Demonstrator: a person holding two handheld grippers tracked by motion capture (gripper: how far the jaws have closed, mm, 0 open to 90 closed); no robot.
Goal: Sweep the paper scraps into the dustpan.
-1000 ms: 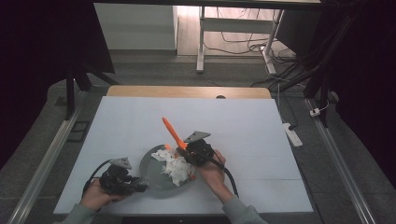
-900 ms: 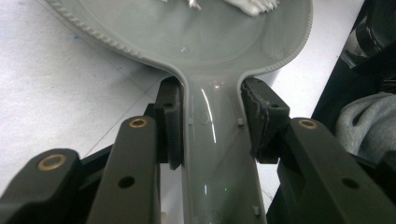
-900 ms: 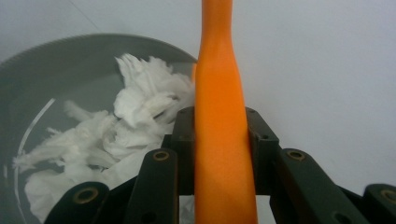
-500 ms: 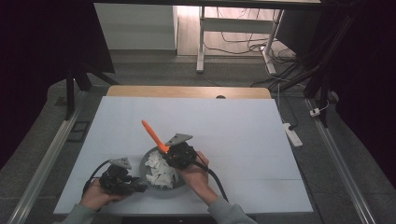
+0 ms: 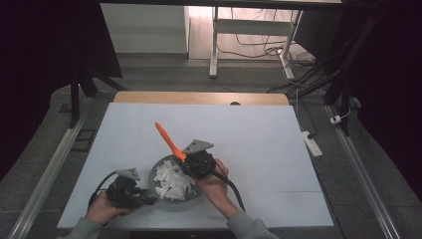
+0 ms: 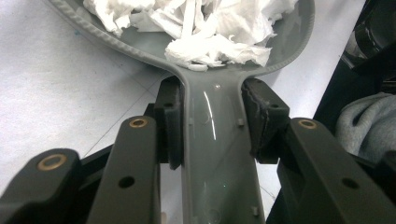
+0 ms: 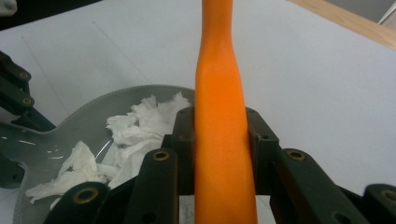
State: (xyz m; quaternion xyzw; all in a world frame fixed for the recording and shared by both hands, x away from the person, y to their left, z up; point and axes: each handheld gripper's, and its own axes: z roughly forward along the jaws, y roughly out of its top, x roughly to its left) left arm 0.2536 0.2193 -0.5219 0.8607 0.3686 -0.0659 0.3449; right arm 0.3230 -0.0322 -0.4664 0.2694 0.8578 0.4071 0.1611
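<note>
High view, taken from left to right: the left claw sits low at the near-left of the white desk, clamped on the flat handle of a grey pan that rests on the desk and holds a heap of torn white tissue paper. Left gripper view confirms the grip, with both pads pressed against the handle's edges just behind the bowl. Just right of the pan, the right claw is closed around the handle of an orange spatula, whose blade points up and away over the desk, clear of the paper.

The handle looks smooth and glossy, and it is pinched only on its narrow edges, so I judge that a hard push with the spatula could make the pan twist or slip out of the left claw. The paper is light and piled near the rim; a quick sweep could flick shreds onto the desk. The spatula, held near its end, may pivot between the pads if its blade catches the pan wall.
</note>
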